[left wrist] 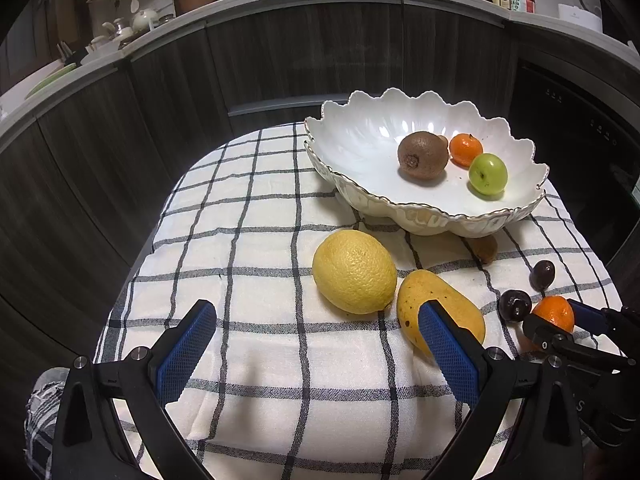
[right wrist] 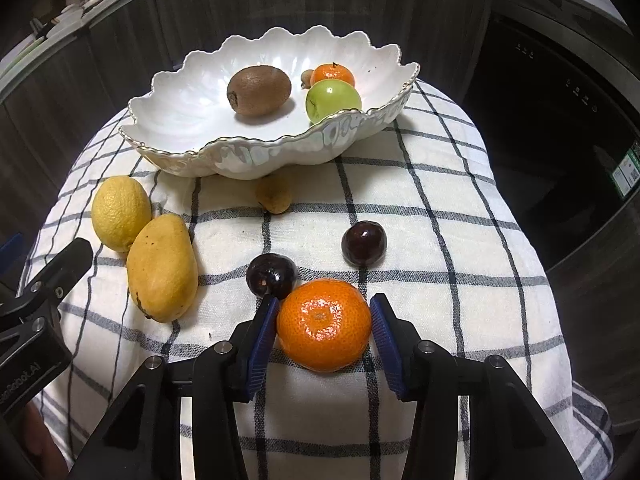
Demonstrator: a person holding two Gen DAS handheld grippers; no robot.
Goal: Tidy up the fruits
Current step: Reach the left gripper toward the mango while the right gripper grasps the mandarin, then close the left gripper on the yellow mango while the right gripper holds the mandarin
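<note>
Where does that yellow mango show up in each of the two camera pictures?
Left wrist view: the mango lies low and right of centre on the checked cloth, partly behind a blue finger of the left gripper.
Right wrist view: the mango lies at the left, on the cloth.
Shared landmark: in both views the lemon lies touching or nearly touching it, with the white bowl beyond.
</note>
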